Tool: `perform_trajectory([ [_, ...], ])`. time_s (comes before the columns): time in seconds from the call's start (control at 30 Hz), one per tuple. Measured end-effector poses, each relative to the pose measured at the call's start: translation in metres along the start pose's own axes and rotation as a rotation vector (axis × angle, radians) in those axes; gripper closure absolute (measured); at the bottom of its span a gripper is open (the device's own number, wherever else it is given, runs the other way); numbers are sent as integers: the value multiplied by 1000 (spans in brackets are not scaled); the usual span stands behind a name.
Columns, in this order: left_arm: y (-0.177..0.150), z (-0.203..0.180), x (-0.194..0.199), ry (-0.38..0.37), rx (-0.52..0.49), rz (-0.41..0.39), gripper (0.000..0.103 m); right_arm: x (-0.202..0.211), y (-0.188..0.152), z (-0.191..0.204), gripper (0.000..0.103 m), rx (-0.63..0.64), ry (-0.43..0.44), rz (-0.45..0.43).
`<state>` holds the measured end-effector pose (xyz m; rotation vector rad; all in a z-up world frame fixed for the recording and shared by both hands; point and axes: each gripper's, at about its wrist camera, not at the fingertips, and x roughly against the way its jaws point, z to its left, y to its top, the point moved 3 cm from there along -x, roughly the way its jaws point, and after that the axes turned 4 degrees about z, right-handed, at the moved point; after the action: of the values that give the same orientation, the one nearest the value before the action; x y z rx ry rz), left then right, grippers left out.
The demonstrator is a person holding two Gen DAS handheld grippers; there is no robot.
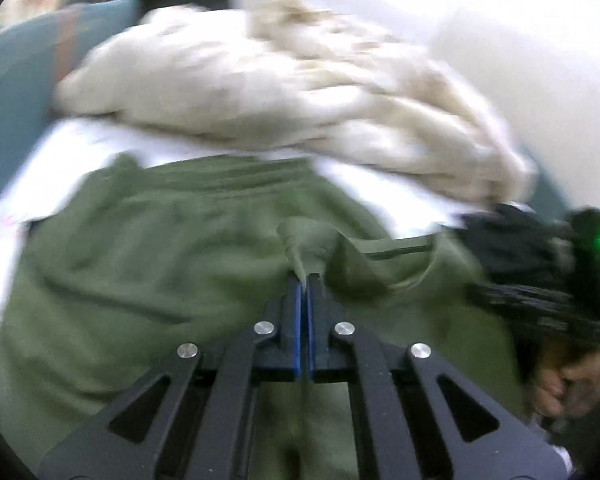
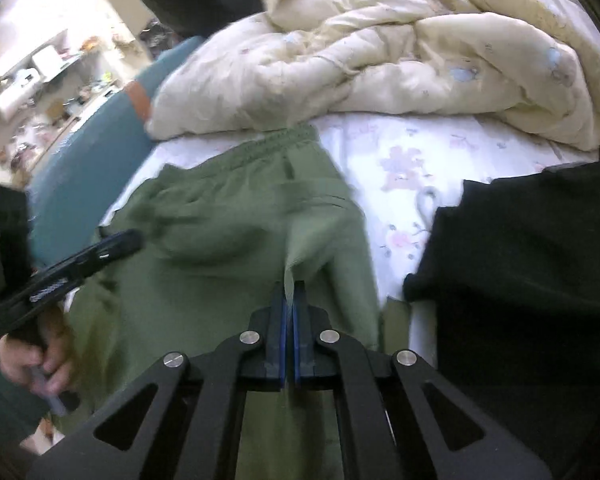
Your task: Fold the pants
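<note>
**Both grippers closed on pinches of green pants laid across the bed**

The olive-green fabric pants (image 2: pixel 228 240) lie spread on a white bedsheet with a pale floral print (image 2: pixel 404 160), their elastic waistband at the far end, touching the edge of a rumpled cream quilt (image 2: pixel 380 60). A dark garment (image 2: pixel 532 260) lies on the sheet to the right of the pants, apart from them.

The left gripper (image 1: pixel 305 280) sits directly over the pants. Its jaws are drawn together on a raised peak of green cloth that stands up just beyond the fingertips. The view is blurred, though the pinch is plain.

The right gripper (image 2: pixel 289 286) is likewise closed, with a thin upright fold of the same pants caught between its blue-edged pads. It holds the cloth nearer the right-hand edge of the garment.

In the right wrist view, the left gripper appears at the left edge, held by a hand (image 2: pixel 36 356) in a green sleeve, and reaching onto the pants' left side. A teal bed surround (image 2: pixel 100 152) borders the sheet on that side.
</note>
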<state>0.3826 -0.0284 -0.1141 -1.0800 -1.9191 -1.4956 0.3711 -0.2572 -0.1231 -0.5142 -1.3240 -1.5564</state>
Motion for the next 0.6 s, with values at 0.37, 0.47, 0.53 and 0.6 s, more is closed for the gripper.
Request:
perform_trajectory([
  [0.37,-81,-10,56,-99,11,160,32,85,-75,-8,44,-104,-7,30],
  [0.47,-131,-8,89,-127,53,204,32,125,-137,0,44,-138,41,36],
  [0.53,-161,-7,103,-124,63,238,32,138,-172,5,44,-163,36,50],
  [0.6,-188,-4,112,-74,67,273,32,144,-203,6,44,-221,8,38],
])
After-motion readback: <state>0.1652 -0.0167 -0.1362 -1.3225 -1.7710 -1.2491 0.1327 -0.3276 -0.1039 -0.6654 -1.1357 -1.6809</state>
